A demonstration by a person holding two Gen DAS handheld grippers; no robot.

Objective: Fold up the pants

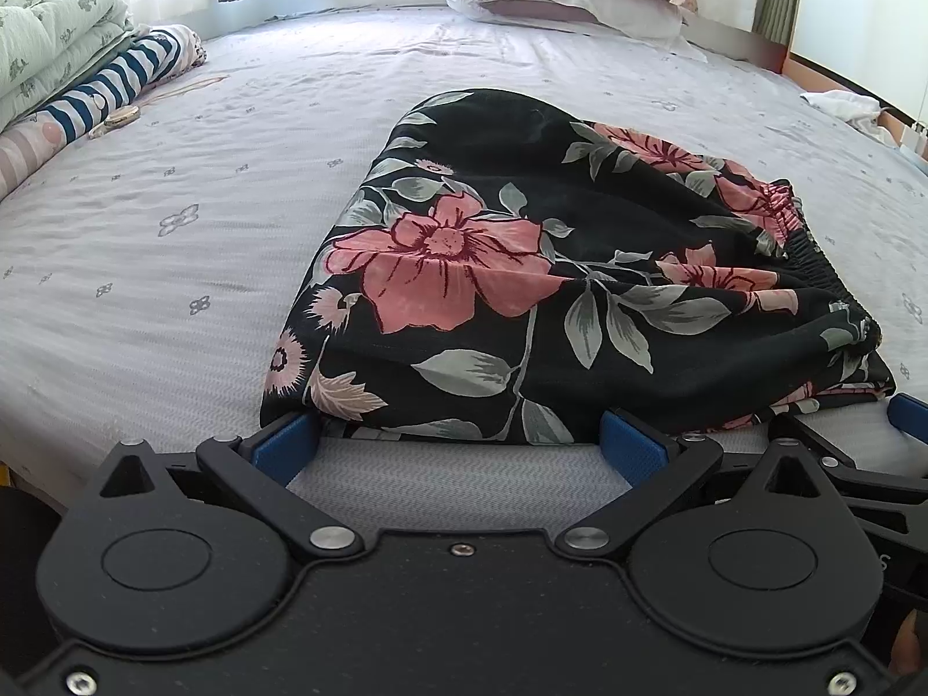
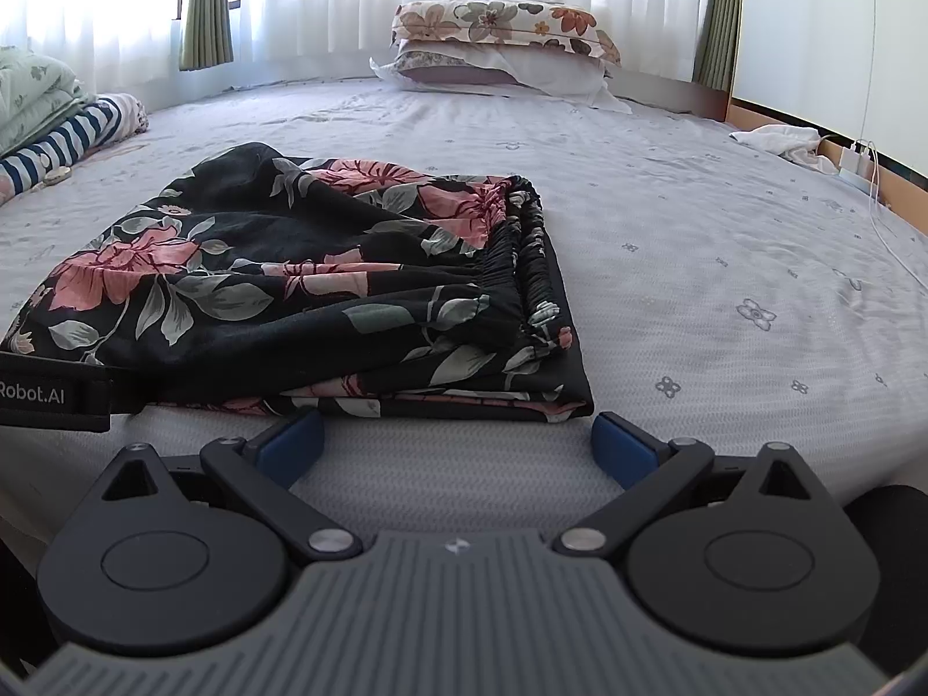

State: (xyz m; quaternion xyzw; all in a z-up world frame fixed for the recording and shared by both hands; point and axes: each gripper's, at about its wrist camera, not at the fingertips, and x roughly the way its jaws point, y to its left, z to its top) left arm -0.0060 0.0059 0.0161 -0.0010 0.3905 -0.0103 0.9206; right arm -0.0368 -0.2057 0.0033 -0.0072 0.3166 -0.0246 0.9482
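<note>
Black pants with pink flowers and grey leaves (image 1: pixel 522 290) lie folded in a thick stack on the bed, the gathered elastic waistband on the right side (image 1: pixel 806 243). My left gripper (image 1: pixel 458 441) is open and empty, its blue pads just at the near edge of the stack. In the right wrist view the pants (image 2: pixel 301 290) lie ahead and to the left. My right gripper (image 2: pixel 458 438) is open and empty, just short of the stack's near right corner. The left gripper's body (image 2: pixel 52 391) shows at the left edge.
The pale lilac bed sheet (image 1: pixel 174 290) spreads around the pants. Two stacked pillows (image 2: pixel 499 52) lie at the far end. Folded green quilt and striped bedding (image 1: pixel 87 69) lie far left. A white cloth (image 2: pixel 783 142) and a charger cable (image 2: pixel 870 174) lie far right.
</note>
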